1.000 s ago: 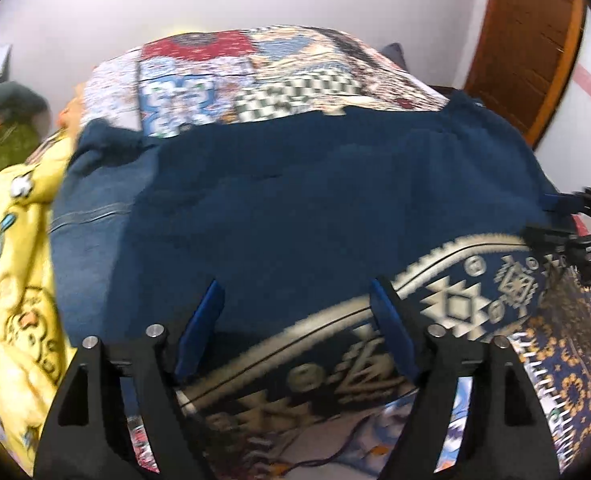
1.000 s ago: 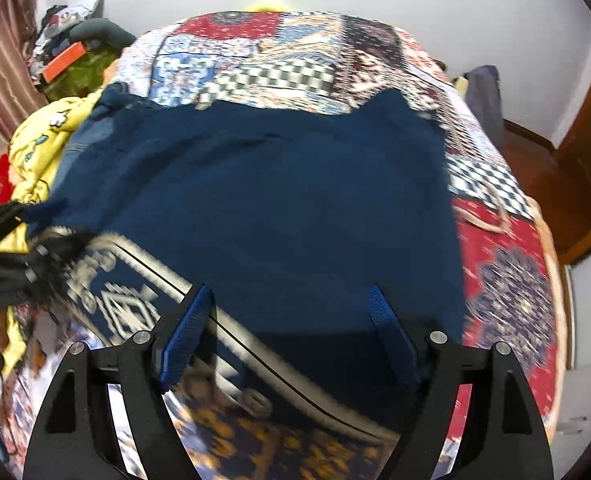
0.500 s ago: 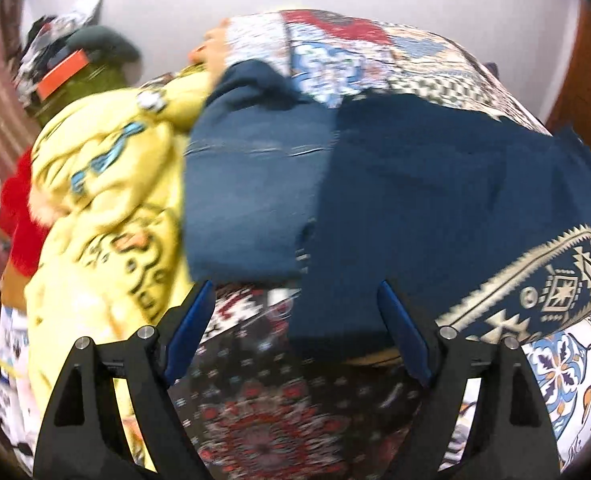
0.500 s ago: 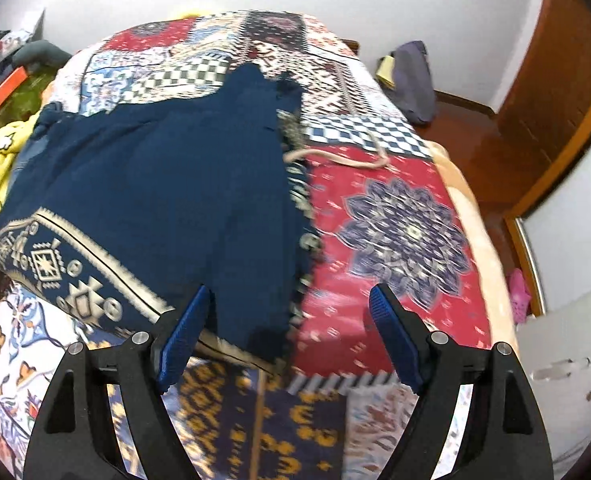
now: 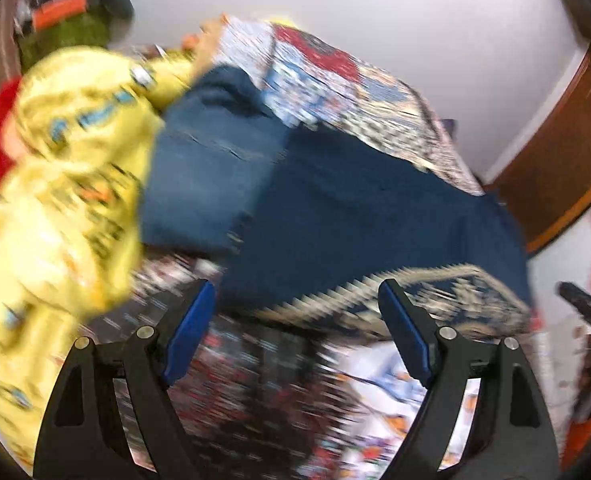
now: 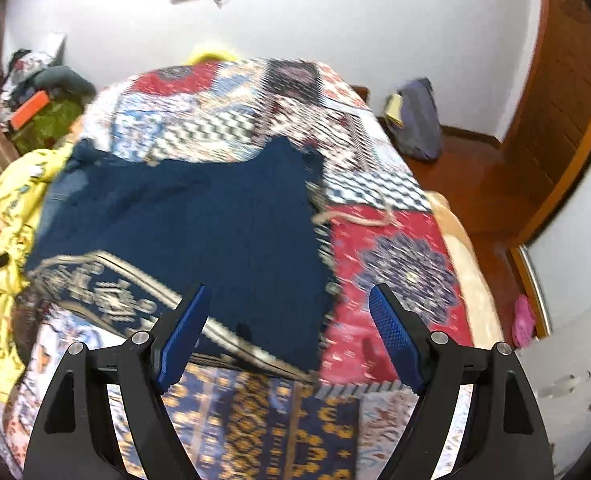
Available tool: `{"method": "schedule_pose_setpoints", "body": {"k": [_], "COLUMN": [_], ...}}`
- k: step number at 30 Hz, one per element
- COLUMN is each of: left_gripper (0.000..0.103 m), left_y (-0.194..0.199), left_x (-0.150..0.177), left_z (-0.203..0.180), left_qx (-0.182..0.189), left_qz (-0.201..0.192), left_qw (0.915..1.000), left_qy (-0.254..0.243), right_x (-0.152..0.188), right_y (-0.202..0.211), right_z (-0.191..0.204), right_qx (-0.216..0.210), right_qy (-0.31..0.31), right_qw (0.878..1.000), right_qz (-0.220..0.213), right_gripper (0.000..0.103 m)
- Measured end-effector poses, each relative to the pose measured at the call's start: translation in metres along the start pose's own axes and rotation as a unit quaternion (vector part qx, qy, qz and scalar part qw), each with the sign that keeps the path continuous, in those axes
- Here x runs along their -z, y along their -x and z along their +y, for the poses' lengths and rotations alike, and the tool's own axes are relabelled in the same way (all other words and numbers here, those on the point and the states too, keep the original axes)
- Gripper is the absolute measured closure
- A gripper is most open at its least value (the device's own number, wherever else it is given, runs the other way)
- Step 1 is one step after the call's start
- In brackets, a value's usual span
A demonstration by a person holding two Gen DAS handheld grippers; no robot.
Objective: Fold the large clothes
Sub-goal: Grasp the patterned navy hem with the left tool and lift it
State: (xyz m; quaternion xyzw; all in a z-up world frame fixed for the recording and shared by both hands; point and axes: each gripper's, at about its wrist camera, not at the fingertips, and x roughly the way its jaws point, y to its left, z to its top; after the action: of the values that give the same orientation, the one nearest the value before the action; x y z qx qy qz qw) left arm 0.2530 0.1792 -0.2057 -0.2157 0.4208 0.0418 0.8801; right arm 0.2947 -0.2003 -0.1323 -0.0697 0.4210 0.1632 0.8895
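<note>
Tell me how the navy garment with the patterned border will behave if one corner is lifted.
The navy garment lies flat, following the patchwork bedspread, so it is probably floppy and would drape from a lifted corner. It spreads wide, so most would likely drag behind. Its loose cord may trail or snag.

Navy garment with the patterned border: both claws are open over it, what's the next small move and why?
Probably bring the right claw down onto the near right corner of the dark navy garment with the cream patterned border and pinch it. Both claws are open and empty, the left claw near the opposite corner, and the garment lies spread flat on the patchwork bedspread, so a corner grasp seems the way into the next fold.
</note>
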Motion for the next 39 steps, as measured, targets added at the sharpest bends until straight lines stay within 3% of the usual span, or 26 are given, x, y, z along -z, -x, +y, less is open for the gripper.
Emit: {"method": "schedule_pose_setpoints", "body": {"k": [6,10,14,17,22,25,27,31,33,37,39], "left_gripper": [0.019,0.021,0.030,0.031,0.034,0.047,0.062,0.076,0.089,0.091,0.091], "left_y": [-0.028,-0.052,-0.075,-0.085,-0.103,-0.115,-0.119,-0.115,-0.102,-0.053,-0.020], "left_x": [0.019,0.022,0.017,0.010,-0.007,-0.016,-0.020,-0.023,-0.022,-0.033,-0.040], "left_z": [-0.011,0.001,0.021,0.028,0.024,0.024,0.029,0.030,0.030,0.018,0.005], "left_qx": [0.085,0.144,0.182,0.201,0.179,0.156,0.131,0.108,0.099,0.094,0.073], "left_qz": [0.050,0.079,0.074,0.055,0.019,0.008,0.003,-0.013,-0.025,-0.083,-0.119], "left_qw": [0.9942,0.9801,0.9649,0.9580,0.9657,0.9682,0.9698,0.9693,0.9718,0.9803,0.9841], "left_qy": [0.045,0.112,0.174,0.197,0.187,0.195,0.205,0.221,0.213,0.153,0.111], "right_x": [0.003,0.006,0.008,0.008,0.008,0.009,0.008,0.005,0.000,-0.012,-0.018], "right_y": [-0.021,-0.033,-0.039,-0.043,-0.051,-0.055,-0.056,-0.052,-0.048,-0.037,-0.034], "right_z": [0.033,0.044,0.046,0.042,0.039,0.039,0.040,0.046,0.050,0.065,0.078], "right_qx": [-0.025,-0.027,-0.024,-0.023,-0.018,-0.015,-0.013,-0.011,-0.015,-0.040,-0.050], "right_qy": [0.030,0.047,0.051,0.047,0.042,0.042,0.044,0.055,0.058,0.062,0.069], "right_qw": [0.999,0.998,0.998,0.998,0.997,0.997,0.997,0.996,0.996,0.996,0.996], "right_qz": [0.016,0.028,0.038,0.044,0.055,0.062,0.065,0.063,0.059,0.046,0.039], "right_gripper": [0.024,0.024,0.024,0.024,0.024,0.024,0.024,0.024,0.024,0.024,0.024]}}
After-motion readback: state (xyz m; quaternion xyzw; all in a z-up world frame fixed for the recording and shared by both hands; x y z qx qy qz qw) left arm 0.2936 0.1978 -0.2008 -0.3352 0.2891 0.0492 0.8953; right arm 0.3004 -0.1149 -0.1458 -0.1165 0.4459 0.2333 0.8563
